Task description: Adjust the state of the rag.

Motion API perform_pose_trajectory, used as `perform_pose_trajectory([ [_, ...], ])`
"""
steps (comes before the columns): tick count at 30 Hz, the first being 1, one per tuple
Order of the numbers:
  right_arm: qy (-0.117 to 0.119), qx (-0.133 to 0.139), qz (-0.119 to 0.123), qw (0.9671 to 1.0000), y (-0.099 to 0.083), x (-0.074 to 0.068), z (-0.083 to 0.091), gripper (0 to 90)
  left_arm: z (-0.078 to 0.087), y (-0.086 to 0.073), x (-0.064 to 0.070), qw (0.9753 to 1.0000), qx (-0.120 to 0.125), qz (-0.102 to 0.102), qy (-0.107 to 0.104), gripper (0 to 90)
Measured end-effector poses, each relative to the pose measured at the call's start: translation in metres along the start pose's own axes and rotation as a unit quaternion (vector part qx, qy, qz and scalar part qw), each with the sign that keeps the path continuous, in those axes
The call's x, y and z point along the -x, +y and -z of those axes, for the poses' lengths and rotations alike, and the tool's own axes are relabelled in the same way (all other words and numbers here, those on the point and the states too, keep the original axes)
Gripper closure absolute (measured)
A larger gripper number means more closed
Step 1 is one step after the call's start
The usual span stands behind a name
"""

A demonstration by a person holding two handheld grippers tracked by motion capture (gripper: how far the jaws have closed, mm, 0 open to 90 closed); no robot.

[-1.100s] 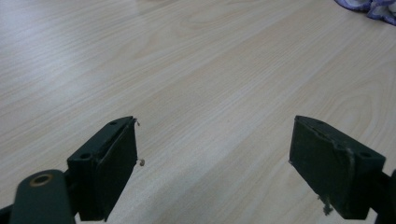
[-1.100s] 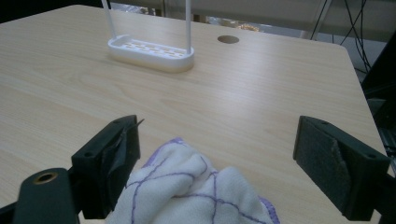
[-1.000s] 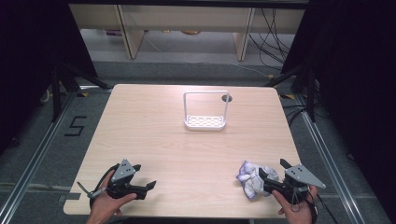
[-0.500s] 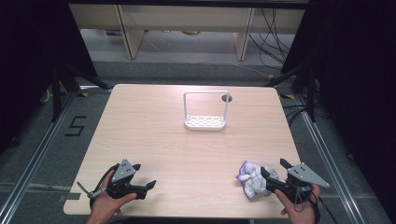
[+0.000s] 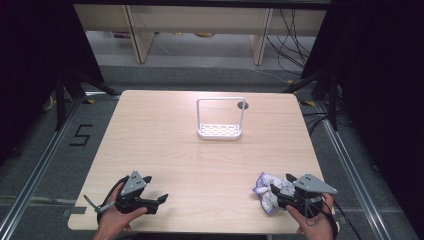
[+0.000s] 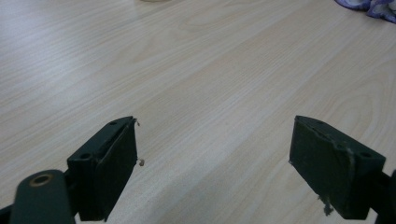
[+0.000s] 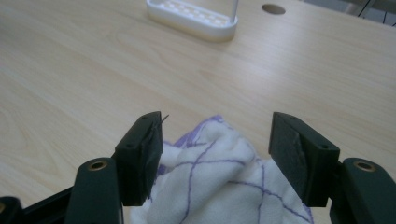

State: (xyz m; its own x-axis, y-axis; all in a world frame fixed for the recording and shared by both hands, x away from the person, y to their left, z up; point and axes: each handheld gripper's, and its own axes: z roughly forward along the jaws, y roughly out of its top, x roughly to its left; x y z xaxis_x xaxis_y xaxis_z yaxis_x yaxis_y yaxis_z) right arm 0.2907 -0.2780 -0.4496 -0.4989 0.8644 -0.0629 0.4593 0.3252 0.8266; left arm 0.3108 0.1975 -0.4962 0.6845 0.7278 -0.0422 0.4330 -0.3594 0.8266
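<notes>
A crumpled white cloth (image 5: 267,192) with thin purple lines lies bunched on the pale wooden table (image 5: 165,130), close to its near edge on the person's right. In the right gripper view the cloth (image 7: 219,177) rises as a soft mound between the two black jaws, which stand spread apart on either side of it; the left jaw sits just against the fabric's edge, while a clear gap shows between the fabric and the right jaw, so the cloth is not pinched. The right gripper (image 5: 280,194) is held low over the table by the person's right hand (image 5: 312,222), its grey three-cornered plate on top and its jaws pointing toward the left across the cloth. Well apart from it, at the near left of the table, the left gripper (image 5: 159,200) rests in the person's left hand (image 5: 112,220), pointing to the right along the near edge. Its own view (image 6: 215,154) shows the jaws wide apart over bare wood with nothing between them, and a corner of the cloth (image 6: 369,7) far off at the top right. Farther back, near the table's middle, stands a white rack (image 5: 219,131) with a perforated base and a thin upright frame, and just behind it a small round hole (image 5: 243,105) in the tabletop.
</notes>
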Motion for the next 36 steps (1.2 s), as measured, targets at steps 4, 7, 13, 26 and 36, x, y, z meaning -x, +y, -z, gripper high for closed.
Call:
perform_pose_trajectory([
  [4,-0.007,-0.034,0.019,0.9992,-0.002,-0.006,-0.011,37.4,-0.001,0.0,0.0,1.0,0.0,-0.004,-0.002,14.6],
  [7,-0.018,-0.065,0.046,0.9966,-0.007,-0.004,-0.023,45.0,-0.001,0.0,0.002,1.0,-0.002,-0.006,-0.006,14.7],
  [13,-0.014,-0.054,0.052,0.9971,-0.007,0.006,-0.025,72.1,-0.003,0.0,0.003,0.9999,-0.002,-0.008,-0.01,14.7],
  [26,0.034,0.012,0.094,0.9949,0.041,-0.027,-0.003,78.1,-0.005,0.0,0.006,0.9998,0.006,-0.002,-0.018,14.8],
  [36,0.114,0.024,0.144,0.9826,0.092,-0.089,-0.045,78.2,-0.003,0.001,0.006,0.9997,0.011,-0.007,-0.023,14.7],
])
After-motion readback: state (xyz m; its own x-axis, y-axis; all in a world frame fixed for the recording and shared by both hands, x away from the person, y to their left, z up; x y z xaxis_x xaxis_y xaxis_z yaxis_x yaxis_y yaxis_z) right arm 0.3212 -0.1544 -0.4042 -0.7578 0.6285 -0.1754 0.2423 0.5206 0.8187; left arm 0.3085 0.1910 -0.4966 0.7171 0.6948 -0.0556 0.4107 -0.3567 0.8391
